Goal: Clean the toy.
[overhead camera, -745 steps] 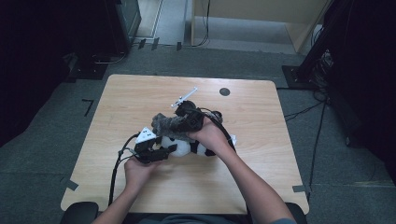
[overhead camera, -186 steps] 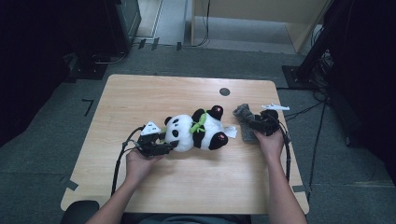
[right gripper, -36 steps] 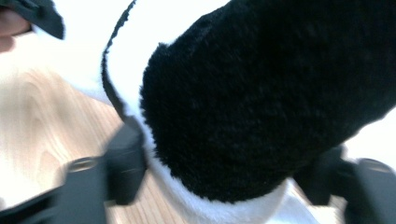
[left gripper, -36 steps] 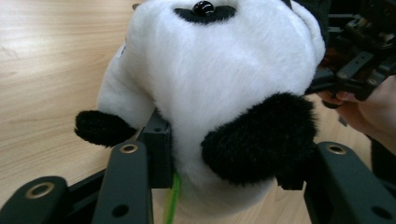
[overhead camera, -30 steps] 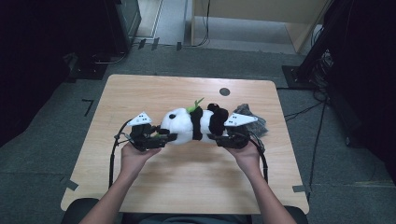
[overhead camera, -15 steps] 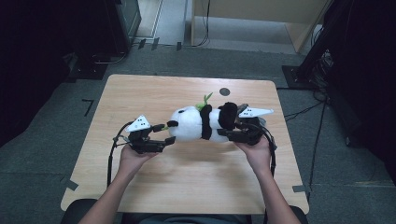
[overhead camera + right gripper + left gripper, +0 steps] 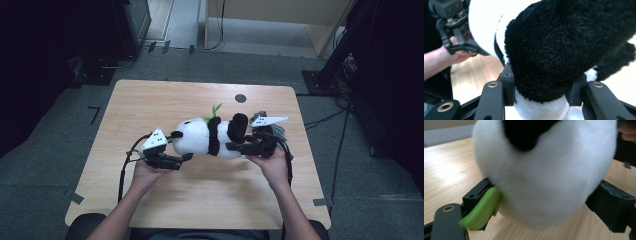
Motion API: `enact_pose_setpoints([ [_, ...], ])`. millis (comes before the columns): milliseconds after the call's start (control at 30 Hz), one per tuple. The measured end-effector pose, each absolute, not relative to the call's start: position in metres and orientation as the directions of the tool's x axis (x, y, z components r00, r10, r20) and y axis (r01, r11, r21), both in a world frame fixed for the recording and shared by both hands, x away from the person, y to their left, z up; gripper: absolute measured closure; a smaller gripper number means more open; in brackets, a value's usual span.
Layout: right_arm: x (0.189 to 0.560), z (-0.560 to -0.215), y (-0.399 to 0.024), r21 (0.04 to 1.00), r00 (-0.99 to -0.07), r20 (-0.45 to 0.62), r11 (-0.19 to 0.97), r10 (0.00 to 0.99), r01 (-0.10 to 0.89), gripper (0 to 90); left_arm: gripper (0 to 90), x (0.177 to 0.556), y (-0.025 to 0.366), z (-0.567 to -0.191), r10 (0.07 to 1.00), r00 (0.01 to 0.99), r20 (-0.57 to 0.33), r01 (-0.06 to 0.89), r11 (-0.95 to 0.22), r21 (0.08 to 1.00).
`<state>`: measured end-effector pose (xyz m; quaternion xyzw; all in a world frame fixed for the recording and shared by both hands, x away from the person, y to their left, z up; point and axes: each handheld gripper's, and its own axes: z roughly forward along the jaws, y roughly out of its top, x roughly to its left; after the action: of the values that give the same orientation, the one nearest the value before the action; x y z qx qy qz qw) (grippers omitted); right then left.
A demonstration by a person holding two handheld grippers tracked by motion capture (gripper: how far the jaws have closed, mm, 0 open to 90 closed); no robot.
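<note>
High view: black-and-white plush panda toy (image 7: 210, 137) lies lengthwise across middle of light wooden table (image 7: 165, 100), white fuzzy head at left, black band round body, black limb at right end, small green leaf sprig (image 7: 214, 110) sticking up behind. Left gripper (image 7: 181, 159) at head end, jaws just been opening; left gripper view shows white head bulging between spread jaws, green pad (image 7: 482, 208) beside fur, whether touching cannot tell. Right gripper (image 7: 540, 88) clamped on black furry limb, both jaws pressed into pile.
</note>
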<state>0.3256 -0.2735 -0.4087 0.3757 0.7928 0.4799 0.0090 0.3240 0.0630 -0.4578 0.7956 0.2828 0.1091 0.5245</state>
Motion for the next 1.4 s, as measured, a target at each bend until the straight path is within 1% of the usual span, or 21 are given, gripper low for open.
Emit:
enact_pose_setpoints([
  [67, 0.324, -0.408, -0.269, 0.770, -0.721, 0.322, 0.273, 0.614, 0.577, 52.8, 27.8, 0.323, 0.065, -0.456, 0.572, 0.808, -0.140, 0.351, -0.277, 0.895],
  [133, 0.324, -0.409, -0.270, 0.778, -0.719, 0.326, 0.258, 0.614, 0.573, 47.6, 38.8, 0.322, 0.067, -0.452, 0.579, 0.801, -0.152, 0.356, -0.258, 0.898],
  [167, 0.325, -0.410, -0.270, 0.788, -0.722, 0.302, 0.263, 0.622, 0.557, 38.4, 47.0, 0.322, 0.068, -0.451, 0.579, 0.801, -0.152, 0.360, -0.262, 0.896],
  [200, 0.326, -0.410, -0.270, 0.792, -0.724, 0.287, 0.270, 0.627, 0.547, 34.9, 49.2, 0.322, 0.068, -0.450, 0.580, 0.799, -0.158, 0.368, -0.264, 0.892],
  [233, 0.326, -0.410, -0.270, 0.792, -0.724, 0.287, 0.270, 0.627, 0.547, 34.9, 49.2, 0.322, 0.069, -0.450, 0.582, 0.795, -0.172, 0.381, -0.259, 0.888],
  [300, 0.327, -0.411, -0.271, 0.800, -0.728, 0.279, 0.268, 0.626, 0.537, 29.5, 52.6, 0.325, 0.073, -0.448, 0.578, 0.785, -0.224, 0.417, -0.224, 0.881],
  [333, 0.328, -0.412, -0.273, 0.809, -0.734, 0.277, 0.261, 0.620, 0.526, 28.4, 53.6, 0.327, 0.076, -0.447, 0.575, 0.780, -0.246, 0.429, -0.206, 0.879],
  [367, 0.329, -0.415, -0.276, 0.825, -0.749, 0.292, 0.239, 0.595, 0.512, 27.3, 54.5, 0.329, 0.079, -0.445, 0.572, 0.776, -0.265, 0.440, -0.190, 0.878],
  [467, 0.329, -0.418, -0.278, 0.845, -0.771, 0.297, 0.221, 0.564, 0.487, 26.1, 54.6, 0.331, 0.088, -0.439, 0.579, 0.767, -0.278, 0.447, -0.170, 0.878],
  [533, 0.328, -0.423, -0.279, 0.875, -0.790, 0.270, 0.202, 0.551, 0.440, 25.8, 54.6, 0.332, 0.092, -0.436, 0.585, 0.757, -0.291, 0.457, -0.156, 0.876],
  [633, 0.326, -0.427, -0.280, 0.883, -0.793, 0.235, 0.217, 0.562, 0.416, 25.2, 54.6, 0.335, 0.095, -0.434, 0.588, 0.742, -0.322, 0.480, -0.131, 0.867],
  [800, 0.326, -0.435, -0.275, 0.894, -0.802, 0.171, 0.252, 0.572, 0.371, 21.1, 54.5, 0.337, 0.095, -0.429, 0.570, 0.734, -0.369, 0.513, -0.108, 0.852],
  [867, 0.325, -0.440, -0.272, 0.904, -0.807, 0.144, 0.257, 0.573, 0.343, 18.7, 54.4, 0.337, 0.093, -0.427, 0.564, 0.736, -0.375, 0.519, -0.114, 0.847],
  [1000, 0.327, -0.447, -0.269, 0.913, -0.815, 0.112, 0.266, 0.569, 0.311, 14.0, 54.5, 0.337, 0.089, -0.424, 0.541, 0.722, -0.430, 0.568, -0.108, 0.816],
  [1067, 0.328, -0.448, -0.267, 0.912, -0.809, 0.097, 0.274, 0.579, 0.306, 14.1, 54.4, 0.338, 0.086, -0.425, 0.539, 0.715, -0.445, 0.584, -0.113, 0.804],
  [1133, 0.328, -0.448, -0.264, 0.908, -0.799, 0.074, 0.292, 0.597, 0.302, 18.3, 54.2, 0.337, 0.083, -0.427, 0.543, 0.709, -0.450, 0.590, -0.107, 0.800],
  [1167, 0.327, -0.447, -0.262, 0.902, -0.790, 0.064, 0.304, 0.610, 0.308, 22.1, 54.2, 0.337, 0.082, -0.428, 0.547, 0.707, -0.447, 0.590, -0.108, 0.800],
  [1233, 0.326, -0.443, -0.260, 0.892, -0.778, 0.050, 0.323, 0.626, 0.316, 33.4, 51.9, 0.336, 0.080, -0.429, 0.560, 0.708, -0.430, 0.579, -0.113, 0.807],
  [1267, 0.326, -0.441, -0.260, 0.887, -0.767, 0.063, 0.317, 0.638, 0.336, 39.3, 50.1, 0.335, 0.079, -0.429, 0.570, 0.712, -0.411, 0.567, -0.119, 0.815],
  [1300, 0.326, -0.438, -0.260, 0.883, -0.759, 0.080, 0.307, 0.646, 0.355, 43.2, 47.0, 0.334, 0.078, -0.429, 0.580, 0.715, -0.390, 0.551, -0.124, 0.825],
  [1400, 0.325, -0.432, -0.263, 0.875, -0.745, 0.109, 0.293, 0.658, 0.386, 48.4, 34.6, 0.333, 0.076, -0.432, 0.590, 0.732, -0.340, 0.507, -0.139, 0.851],
])
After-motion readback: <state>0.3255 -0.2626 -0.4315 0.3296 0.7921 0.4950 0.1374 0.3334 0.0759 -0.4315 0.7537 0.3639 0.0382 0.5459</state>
